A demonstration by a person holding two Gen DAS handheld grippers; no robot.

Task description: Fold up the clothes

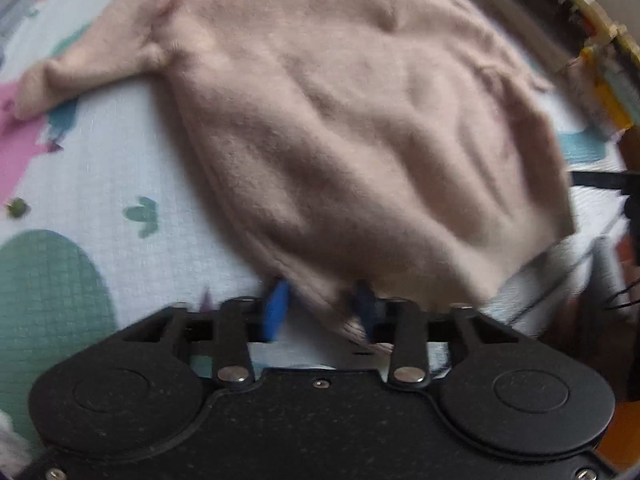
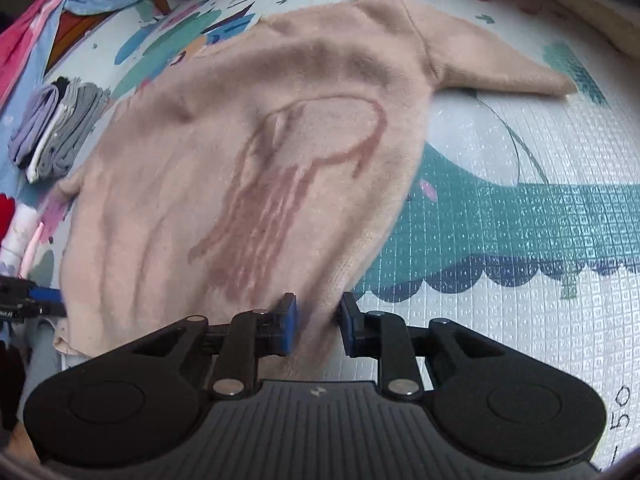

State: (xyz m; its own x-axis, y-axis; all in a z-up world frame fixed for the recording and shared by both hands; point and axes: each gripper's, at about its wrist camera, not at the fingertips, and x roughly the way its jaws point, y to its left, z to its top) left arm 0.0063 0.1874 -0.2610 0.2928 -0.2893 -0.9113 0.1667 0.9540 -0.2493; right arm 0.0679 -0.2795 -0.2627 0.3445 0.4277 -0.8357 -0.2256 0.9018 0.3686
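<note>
A beige-pink fuzzy sweater (image 1: 352, 128) lies spread on a patterned play mat (image 1: 100, 184), one sleeve reaching out to the left. In the right wrist view the sweater (image 2: 248, 168) shows a darker pink stitched figure and a sleeve at upper right. My left gripper (image 1: 322, 312) has its blue pads on either side of the sweater's hem corner, gripping it. My right gripper (image 2: 318, 320) likewise has its blue pads around the hem's other corner. The left gripper also shows at the far left of the right wrist view (image 2: 36, 300).
A stack of folded grey and lilac clothes (image 2: 56, 132) sits at the left on the mat (image 2: 520, 200). Pink and blue fabric (image 2: 60, 4) lies at the upper left. Cluttered items (image 1: 592, 40) line the mat's upper right edge.
</note>
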